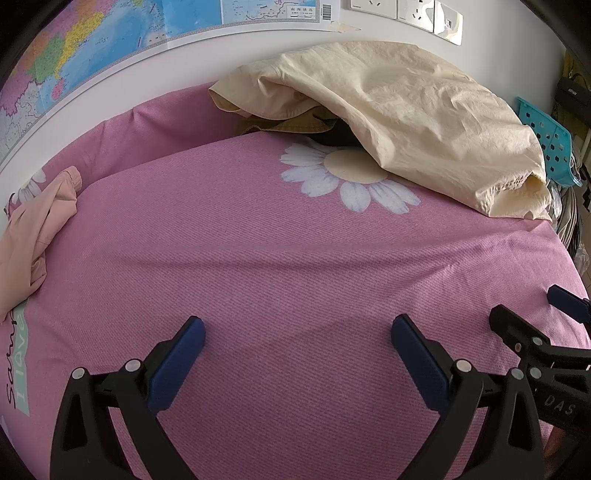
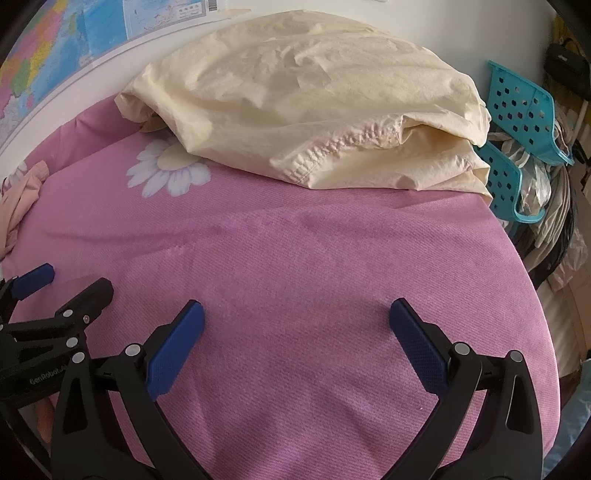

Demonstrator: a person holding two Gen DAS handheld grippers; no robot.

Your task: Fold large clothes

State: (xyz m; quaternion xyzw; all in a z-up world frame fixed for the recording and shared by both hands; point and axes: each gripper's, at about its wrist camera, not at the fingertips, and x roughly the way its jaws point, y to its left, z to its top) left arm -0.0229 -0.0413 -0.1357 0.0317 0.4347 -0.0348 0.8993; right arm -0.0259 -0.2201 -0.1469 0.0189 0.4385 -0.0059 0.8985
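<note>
Left wrist view: left claw spread wide over bare pink bedsheet, nothing between its blue pads. The right claw's fingertips show at this frame's right edge. Only this view shows a dark item and a mustard-coloured layer tucked under the near lip of the cream garment; what these are cannot be made out. It also shows wall sockets above the bed and printed lettering on the sheet at far left.

Right wrist view: right claw likewise spread, empty, over the sheet; the left claw sits just beside it at lower left. This view alone shows the garment's gathered, elasticated hem facing the camera, and two turquoise perforated baskets off the bed's right side.

Cream garment: large, crumpled, heaped in a mound at the far end of the bed against the wall, partly covering the daisy print. Unfolded, well apart from both claws.

Pink garment bunched at the left edge of the bed. Map on the wall.
</note>
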